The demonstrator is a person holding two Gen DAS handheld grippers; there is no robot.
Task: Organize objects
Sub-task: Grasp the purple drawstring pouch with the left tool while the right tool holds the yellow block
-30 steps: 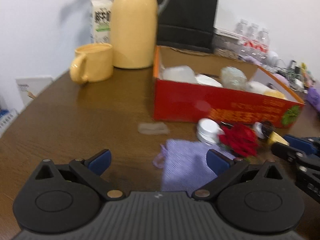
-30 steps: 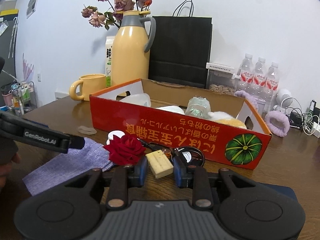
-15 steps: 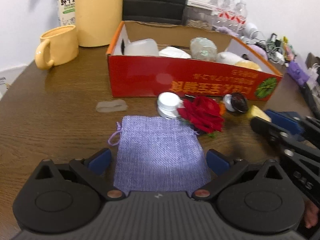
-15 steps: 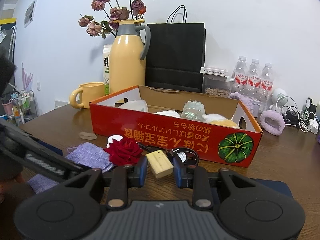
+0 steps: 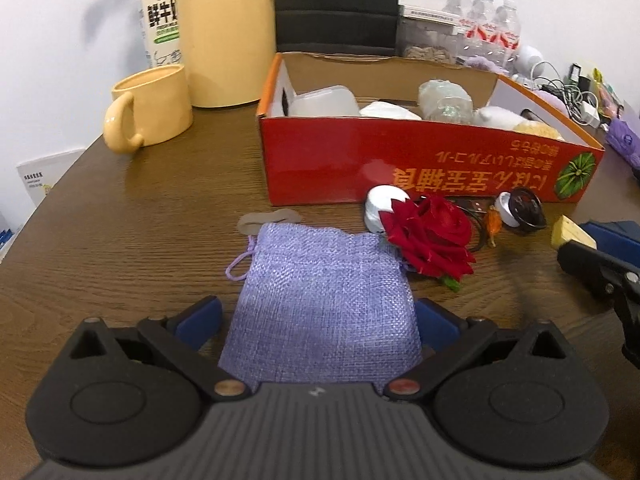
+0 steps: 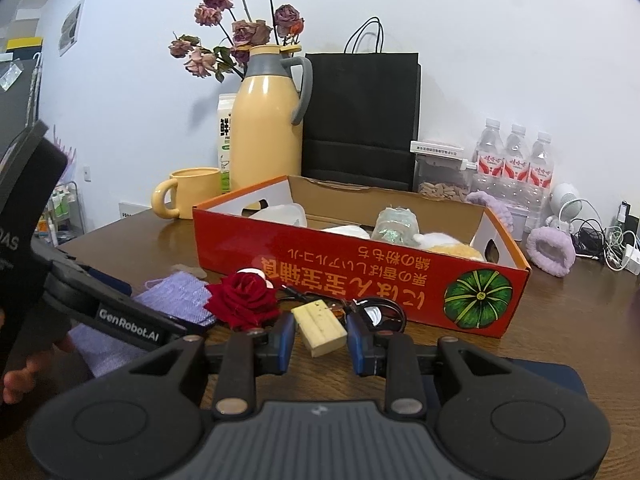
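**deskrat:** so which hand goes first here? left tongs are spread wide, one finger on each side of the purple pouch lying flat on the desk. Nothing pinched yet

**umi_fan:** left is way nearer the pouch imo. It lies dead ahead of those tongs, long axis running away from the camera toward the red box, drawstring end far. Near end already sits between the fingers, so closing on it looks like the obvious move

**deskrat:** and the right one?

**umi_fan:** right tongs are partly apart with the tan block in the gap. Can't tell if the pads actually touch it, looks like slack both sides. Block's long axis runs roughly along the fingers. Rose sits just left of it, beside the pouch, box right behind
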